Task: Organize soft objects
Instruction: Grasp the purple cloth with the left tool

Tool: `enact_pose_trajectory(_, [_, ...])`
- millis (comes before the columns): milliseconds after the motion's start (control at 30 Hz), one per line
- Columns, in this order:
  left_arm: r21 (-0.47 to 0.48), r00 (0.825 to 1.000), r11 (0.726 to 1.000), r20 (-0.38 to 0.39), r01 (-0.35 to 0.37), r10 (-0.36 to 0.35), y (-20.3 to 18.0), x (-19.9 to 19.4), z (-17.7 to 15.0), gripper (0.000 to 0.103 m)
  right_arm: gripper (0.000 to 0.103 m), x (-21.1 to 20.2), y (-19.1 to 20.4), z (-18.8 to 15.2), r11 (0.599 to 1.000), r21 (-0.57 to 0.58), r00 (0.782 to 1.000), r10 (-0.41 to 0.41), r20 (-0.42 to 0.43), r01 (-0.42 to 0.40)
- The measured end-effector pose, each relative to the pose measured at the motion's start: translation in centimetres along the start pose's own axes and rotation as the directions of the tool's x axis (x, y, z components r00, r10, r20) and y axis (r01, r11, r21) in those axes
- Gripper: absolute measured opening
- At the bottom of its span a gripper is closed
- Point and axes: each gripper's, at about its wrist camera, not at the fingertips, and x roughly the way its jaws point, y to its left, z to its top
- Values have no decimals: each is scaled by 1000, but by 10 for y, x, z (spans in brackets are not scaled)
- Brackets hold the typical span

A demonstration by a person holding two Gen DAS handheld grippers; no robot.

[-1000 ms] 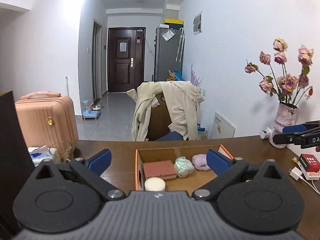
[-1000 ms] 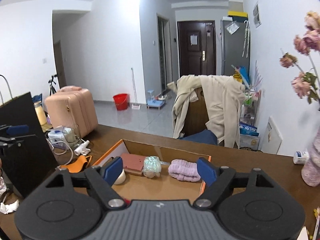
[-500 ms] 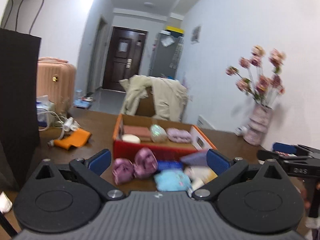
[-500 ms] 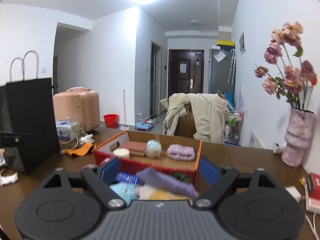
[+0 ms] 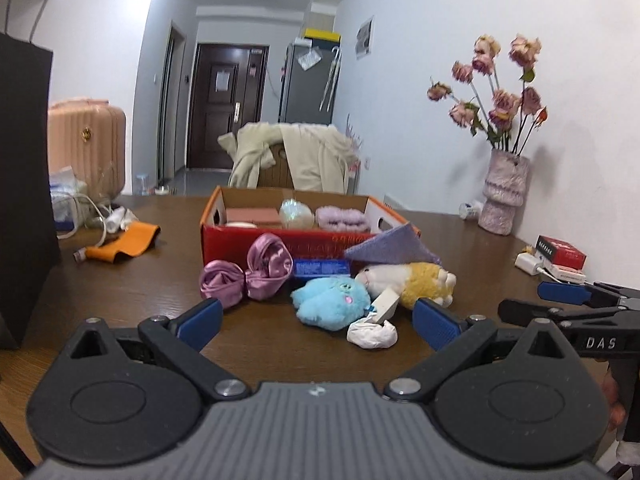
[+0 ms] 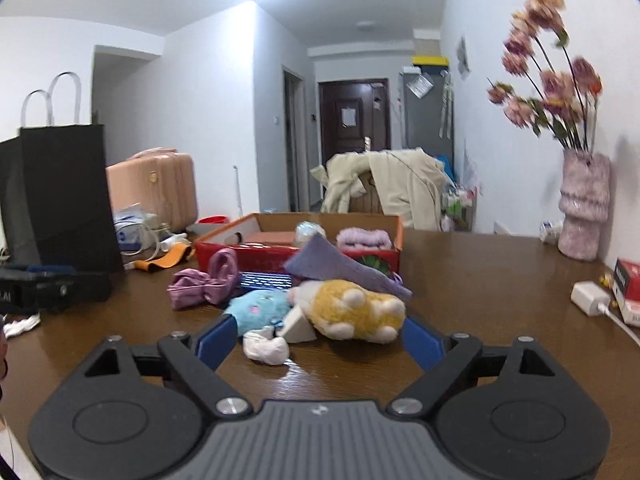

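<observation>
A red cardboard box point(image 5: 280, 236) on the brown table holds a pink block, a pale shiny ball and a fluffy lilac band point(image 5: 342, 216). In front of it lies a pile: pink satin scrunchies point(image 5: 248, 272), a blue plush point(image 5: 332, 300), a yellow plush point(image 5: 420, 280), a purple cloth point(image 5: 388, 248) and a white wad point(image 5: 372, 334). My left gripper point(image 5: 318, 320) is open, just short of the pile. The right gripper point(image 6: 318, 340) is also open, empty, facing the yellow plush point(image 6: 356, 308) and the white wad point(image 6: 266, 348). Each gripper shows at the edge of the other's view.
A tall black paper bag point(image 5: 20, 184) stands at the left. An orange strap point(image 5: 120, 244) and cables lie beside it. A vase of dried roses point(image 5: 504, 196), a red carton point(image 5: 560, 256) and a white charger point(image 6: 590, 298) sit by the right wall. A coat-draped chair point(image 5: 296, 156) is behind the table.
Both grippers have dropped lower and pulled back from over the box. The pile of soft things in front of the box has come into view.
</observation>
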Motion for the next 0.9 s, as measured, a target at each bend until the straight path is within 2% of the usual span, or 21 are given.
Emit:
enact_pose_trajectory(200, [-26,998,1000,-52,15,-16,2,43,8,103,89,36,-28,6,998,68,1000,0,-21,1])
enact_pose_trajectory(333, [-55,996,995,-24,83,-85,-10,80,31,103,88,68,-58,20,992,125,999,-8,-33,12])
enact_pose_trajectory(400, [-92,992,989,-34,119,-123,-16,103,45,103,88,89,-76,29,985,171,999,-1,-53,10])
enact_pose_trajectory(467, [-153,985,977,-54,151,-161,-21,130,60,103,88,112,-95,38,973,231,997,26,-70,-9])
enact_pose_trajectory(567, [-253,980,956,-88,151,-178,-26,169,75,103,83,152,-118,48,954,296,992,75,-104,-41])
enact_pose_trajectory(667, [-324,981,939,-115,115,-159,-27,201,74,103,77,193,-133,47,925,372,978,143,-152,-77])
enact_pose_trajectory(733, [-326,976,938,-135,118,-170,-28,212,68,103,75,212,-139,41,899,423,965,198,-171,-110])
enact_pose_trajectory(800, [-313,968,942,-177,117,-179,-29,221,59,93,67,223,-143,33,871,474,950,249,-190,-133])
enact_pose_trajectory(833, [-313,962,941,-190,130,-196,-29,224,55,77,65,226,-145,29,855,496,942,275,-192,-148])
enact_pose_trajectory(867, [-322,953,933,-197,160,-231,-27,227,51,56,59,227,-147,26,841,516,936,295,-190,-161])
enact_pose_trajectory(900, [-331,944,925,-199,187,-262,-26,229,48,43,43,227,-148,24,824,538,931,317,-180,-177])
